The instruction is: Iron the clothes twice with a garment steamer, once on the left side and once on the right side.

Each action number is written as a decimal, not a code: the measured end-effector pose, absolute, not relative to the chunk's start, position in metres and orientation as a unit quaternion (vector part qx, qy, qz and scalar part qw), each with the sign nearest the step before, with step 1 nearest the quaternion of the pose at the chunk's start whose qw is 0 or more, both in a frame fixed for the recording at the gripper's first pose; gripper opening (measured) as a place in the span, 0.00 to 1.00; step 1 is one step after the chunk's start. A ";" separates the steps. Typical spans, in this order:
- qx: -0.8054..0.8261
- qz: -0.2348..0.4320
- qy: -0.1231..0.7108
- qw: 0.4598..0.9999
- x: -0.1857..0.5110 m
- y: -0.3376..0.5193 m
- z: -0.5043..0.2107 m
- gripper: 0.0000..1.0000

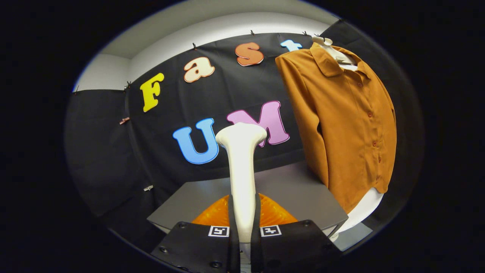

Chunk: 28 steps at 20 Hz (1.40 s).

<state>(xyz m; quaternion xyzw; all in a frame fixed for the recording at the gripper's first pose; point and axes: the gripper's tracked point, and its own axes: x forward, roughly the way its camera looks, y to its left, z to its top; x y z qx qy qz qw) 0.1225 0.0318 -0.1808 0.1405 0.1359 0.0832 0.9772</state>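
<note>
My gripper (242, 227) is clamped w/ both fingers on the white steamer (241, 167), head up just ahead of me, orange shirt (341, 125) hanging off to my right & not touched yet, so I reckon both passes, L & R, are left.

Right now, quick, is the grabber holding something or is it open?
Gripper: shut on the white garment steamer, both fingers pressing its handle, with the orange shirt hanging beyond it.

open: space between steamer (242, 167) and shirt (341, 125) | blocked: table (303, 197) below, shirt ahead-right
</note>
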 end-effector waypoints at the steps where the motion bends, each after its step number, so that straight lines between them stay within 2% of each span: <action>1: 0.142 0.080 0.147 0.976 0.126 0.035 -0.188 0.15; 8: 0.115 0.057 0.226 0.966 0.143 0.044 -0.225 0.15; 12: 0.113 0.052 0.230 0.965 0.142 0.043 -0.229 0.15; 14: 0.131 0.060 0.184 0.972 0.133 0.043 -0.209 0.15; 20: 0.089 0.067 -0.022 0.994 0.086 0.030 -0.101 0.15; 28: 0.065 0.068 -0.078 0.993 0.049 0.025 -0.054 0.15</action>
